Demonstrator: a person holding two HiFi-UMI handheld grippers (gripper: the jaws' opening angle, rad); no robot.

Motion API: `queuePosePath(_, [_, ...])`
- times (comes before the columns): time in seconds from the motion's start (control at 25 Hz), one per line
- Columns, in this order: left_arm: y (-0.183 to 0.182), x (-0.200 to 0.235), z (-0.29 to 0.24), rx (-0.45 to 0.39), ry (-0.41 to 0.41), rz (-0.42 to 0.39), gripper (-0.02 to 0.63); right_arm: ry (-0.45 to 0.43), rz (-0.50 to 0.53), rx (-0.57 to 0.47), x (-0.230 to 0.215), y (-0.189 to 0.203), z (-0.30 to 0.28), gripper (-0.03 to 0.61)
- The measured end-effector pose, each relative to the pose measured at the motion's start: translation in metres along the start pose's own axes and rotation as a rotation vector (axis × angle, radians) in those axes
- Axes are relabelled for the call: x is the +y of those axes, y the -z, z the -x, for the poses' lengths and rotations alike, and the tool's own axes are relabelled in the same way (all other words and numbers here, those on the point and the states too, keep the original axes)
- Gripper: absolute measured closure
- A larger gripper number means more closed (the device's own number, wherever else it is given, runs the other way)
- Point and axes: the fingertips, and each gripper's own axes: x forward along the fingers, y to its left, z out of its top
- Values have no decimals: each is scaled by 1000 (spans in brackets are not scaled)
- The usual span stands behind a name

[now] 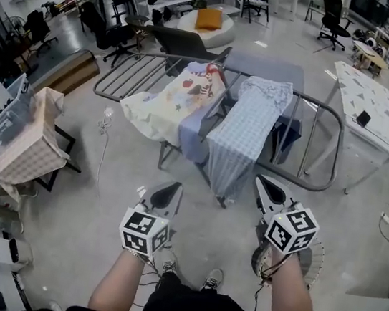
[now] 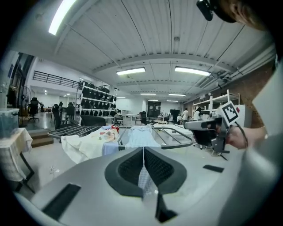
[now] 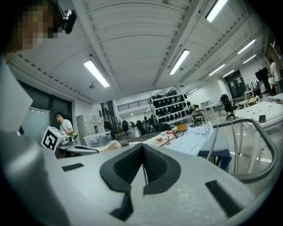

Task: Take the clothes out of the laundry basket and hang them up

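The left gripper (image 1: 168, 193) has its jaws pressed together on nothing; the pale check seen along their seam in its own view is only the far cloth beyond. The right gripper (image 1: 271, 193) is likewise closed and empty. Both point level toward 12 o'clock. What looks like the white slatted laundry basket (image 1: 311, 261) sits on the floor at about 5 o'clock of the right gripper, mostly hidden under that forearm, and its contents cannot be seen. That is the first risk: a reach down to it starts blind, and closed jaws would only poke at a garment instead of gripping it. A thin cable (image 1: 259, 288) hangs from the right gripper near the shoes, so a turn toward the basket might snag it. Further out at 12 o'clock stands the drying rack (image 1: 329, 139). A long blue checked cloth (image 1: 245, 130) is draped over its near rail, and a cream printed garment (image 1: 176, 101) and a lavender piece (image 1: 193, 135) lie at 11 o'clock. The checked cloth hangs low and loose, so a gripper or a fresh garment swung past could drag it off. The bare rails at 10 o'clock look the safer place to hang.
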Motion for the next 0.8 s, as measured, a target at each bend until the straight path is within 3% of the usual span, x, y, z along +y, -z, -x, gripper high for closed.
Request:
queuePosePath(0.4, [10,27,48,-8,-40,24,601,-28,-25,25,50,19,-9,574])
queuePosePath(0.8, [6,60,81,-55,49,39,601,49,18,33,110,23,-12,574])
